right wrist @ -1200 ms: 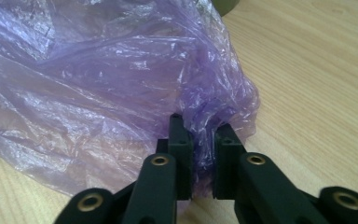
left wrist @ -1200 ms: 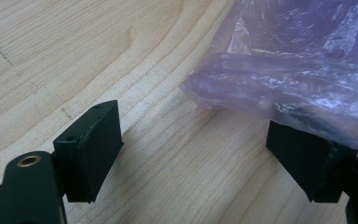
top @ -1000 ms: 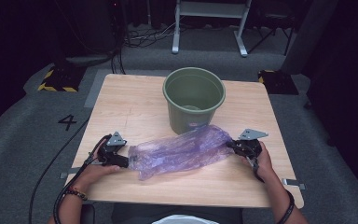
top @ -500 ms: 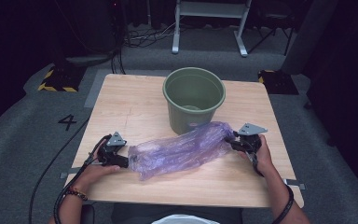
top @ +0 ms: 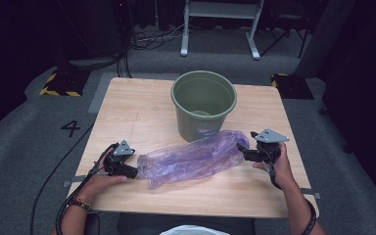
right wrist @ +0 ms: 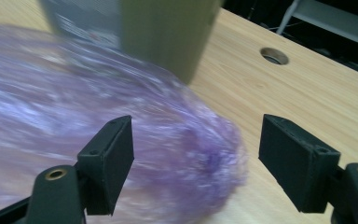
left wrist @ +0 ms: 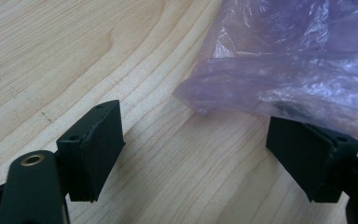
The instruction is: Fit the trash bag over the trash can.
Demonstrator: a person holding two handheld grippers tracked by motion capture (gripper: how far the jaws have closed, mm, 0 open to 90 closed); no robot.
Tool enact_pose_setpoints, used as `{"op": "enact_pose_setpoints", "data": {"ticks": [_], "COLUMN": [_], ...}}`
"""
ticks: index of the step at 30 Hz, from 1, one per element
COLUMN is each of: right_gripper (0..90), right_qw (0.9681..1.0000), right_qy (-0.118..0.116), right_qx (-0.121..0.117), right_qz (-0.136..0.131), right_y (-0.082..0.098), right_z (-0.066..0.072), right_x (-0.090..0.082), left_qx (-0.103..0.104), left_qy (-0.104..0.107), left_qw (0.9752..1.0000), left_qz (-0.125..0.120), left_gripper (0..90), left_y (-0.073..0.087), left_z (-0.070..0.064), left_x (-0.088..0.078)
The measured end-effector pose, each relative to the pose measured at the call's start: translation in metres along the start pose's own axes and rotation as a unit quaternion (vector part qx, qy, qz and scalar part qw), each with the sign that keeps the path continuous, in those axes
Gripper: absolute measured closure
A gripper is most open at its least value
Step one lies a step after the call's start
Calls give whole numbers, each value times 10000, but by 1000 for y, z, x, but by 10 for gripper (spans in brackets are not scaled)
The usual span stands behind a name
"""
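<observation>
High view: the bag (top: 193, 157), purple and crumpled, lies across the tabletop (top: 142, 105) between the two claws. The left claw (top: 136, 172) rests at the bag's left end. The right claw (top: 241, 149) is held at the bag's right end, raised a little above the tabletop. The bucket (top: 203, 104) stands just beyond the bag, between the claws.

Left claw view: the jaws stand wide open with bare tabletop between them. The bag (left wrist: 298, 60) lies just ahead, above the right jaw.

Right claw view: the jaws have just been opening and stand wide apart. The bag (right wrist: 121, 135) lies ahead and between them, not pressed by either pad. The bucket (right wrist: 168, 32) stands beyond the bag.
</observation>
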State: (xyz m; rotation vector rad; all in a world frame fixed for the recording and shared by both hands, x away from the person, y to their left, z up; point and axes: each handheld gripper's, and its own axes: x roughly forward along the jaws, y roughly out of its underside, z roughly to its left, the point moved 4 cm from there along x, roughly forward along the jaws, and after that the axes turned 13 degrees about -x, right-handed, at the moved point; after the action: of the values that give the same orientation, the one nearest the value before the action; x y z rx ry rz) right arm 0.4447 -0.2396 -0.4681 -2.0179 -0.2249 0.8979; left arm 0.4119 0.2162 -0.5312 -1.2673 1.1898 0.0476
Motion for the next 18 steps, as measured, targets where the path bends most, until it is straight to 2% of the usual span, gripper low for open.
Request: {"op": "enact_pose_setpoints", "data": {"ticks": [1,2,4,6,7,8,10,12,13,14,16,18], "right_gripper": [264,263,259,243,243,209,208,203,200,200,209,225], "right_qw": [10000,9996,9993,9983,9983,9969,9968,9967,9956,9950,9949,9945], "right_qy": [0,-190,-269,-528,-528,-704,-692,-688,-721,-771,-688,-700], "right_qx": [0,188,233,240,240,342,390,409,516,533,546,519], "right_qz": [0,-121,-131,-64,-64,-22,70,114,300,352,492,582], "right_y": [0,-3,-3,-2,-2,1,5,6,11,13,16,17], "right_z": [0,10,16,43,43,59,69,71,73,73,71,68], "right_x": [0,-5,-6,-2,-2,5,14,17,29,34,41,45], "left_qx": [0,2,2,-15,-15,-8,-6,-2,-2,1,2,3], "left_qy": [0,0,0,-1,-1,-9,3,13,30,38,39,38], "left_qw": [10000,10000,10000,10000,10000,10000,10000,10000,10000,10000,10000,10000], "left_qz": [0,0,0,-3,-3,-4,2,-2,-3,1,8,5], "left_gripper": [186,185,186,186,186,185,186,186,185,185,185,185], "left_y": [0,0,0,0,0,0,1,1,1,1,1,1], "left_z": [0,0,0,-1,-1,-1,-2,-2,-2,-2,-2,-2], "left_x": [0,0,0,0,0,0,0,0,0,0,0,0]}}
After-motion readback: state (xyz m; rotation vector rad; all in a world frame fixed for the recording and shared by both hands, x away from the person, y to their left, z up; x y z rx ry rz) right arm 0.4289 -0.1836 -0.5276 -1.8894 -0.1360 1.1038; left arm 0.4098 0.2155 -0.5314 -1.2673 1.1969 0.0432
